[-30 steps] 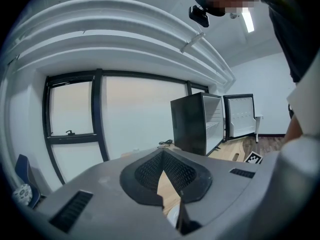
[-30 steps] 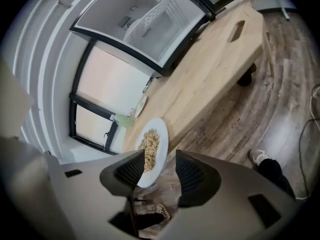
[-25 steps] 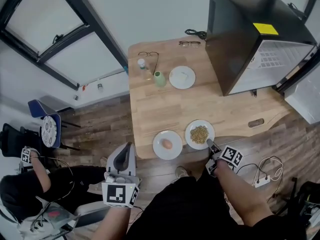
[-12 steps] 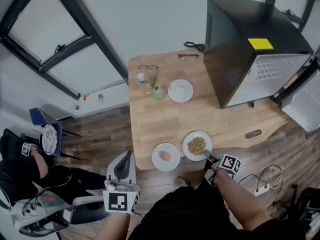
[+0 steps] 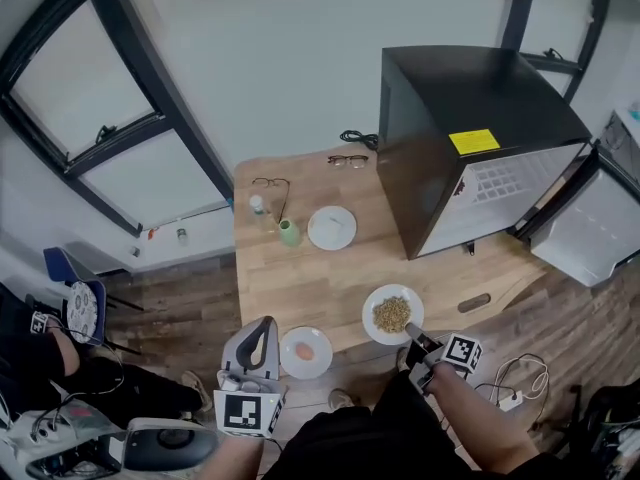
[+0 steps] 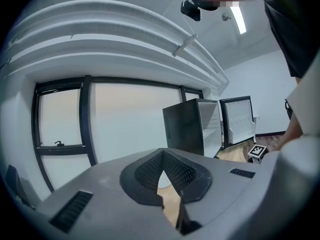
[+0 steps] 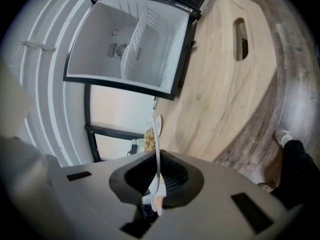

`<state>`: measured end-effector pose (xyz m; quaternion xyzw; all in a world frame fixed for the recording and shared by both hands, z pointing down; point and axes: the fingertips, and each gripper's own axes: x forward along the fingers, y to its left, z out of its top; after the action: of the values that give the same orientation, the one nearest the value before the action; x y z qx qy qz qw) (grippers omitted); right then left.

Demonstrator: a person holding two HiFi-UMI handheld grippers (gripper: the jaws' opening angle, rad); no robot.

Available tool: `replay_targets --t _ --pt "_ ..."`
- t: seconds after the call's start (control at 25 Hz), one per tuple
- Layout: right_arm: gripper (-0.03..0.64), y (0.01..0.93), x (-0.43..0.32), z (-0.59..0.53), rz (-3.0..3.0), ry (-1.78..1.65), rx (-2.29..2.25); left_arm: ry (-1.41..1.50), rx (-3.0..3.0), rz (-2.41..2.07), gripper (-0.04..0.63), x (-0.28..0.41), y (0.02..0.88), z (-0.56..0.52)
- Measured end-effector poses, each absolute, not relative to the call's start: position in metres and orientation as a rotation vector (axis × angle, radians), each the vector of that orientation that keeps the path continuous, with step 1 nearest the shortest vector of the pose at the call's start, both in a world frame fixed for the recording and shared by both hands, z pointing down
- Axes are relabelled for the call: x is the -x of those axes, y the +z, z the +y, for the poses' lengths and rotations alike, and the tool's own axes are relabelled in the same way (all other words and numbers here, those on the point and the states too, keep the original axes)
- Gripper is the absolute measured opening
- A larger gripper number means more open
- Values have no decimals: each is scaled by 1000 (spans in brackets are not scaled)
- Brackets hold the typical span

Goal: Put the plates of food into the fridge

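Right gripper (image 5: 412, 334) clamping near rim of grain plate (image 5: 392, 314), plate sitting near table (image 5: 300, 278) front edge. Left gripper (image 5: 262, 340) hanging off table, jaws together, empty. Step, judging: picking up grain plate. Next: keeping it level while carrying into open fridge (image 5: 470, 148).

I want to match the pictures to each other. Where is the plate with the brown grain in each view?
Head view: plate of grain at the near edge of the table, right claw closed on its rim.
Left gripper view: not in it.
Right gripper view: edge-on, low centre, pinched in the right claw.
Shared landmark: the open fridge, seen in all three.
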<state>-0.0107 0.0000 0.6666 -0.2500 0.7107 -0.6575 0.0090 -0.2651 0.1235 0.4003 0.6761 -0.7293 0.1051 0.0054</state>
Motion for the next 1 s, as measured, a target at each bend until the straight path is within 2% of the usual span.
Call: replay_targets --t 1.0 --pt "35 529 -159 -201 2163 -1724 920 118 -2299 -2270 3 151 349 -60"
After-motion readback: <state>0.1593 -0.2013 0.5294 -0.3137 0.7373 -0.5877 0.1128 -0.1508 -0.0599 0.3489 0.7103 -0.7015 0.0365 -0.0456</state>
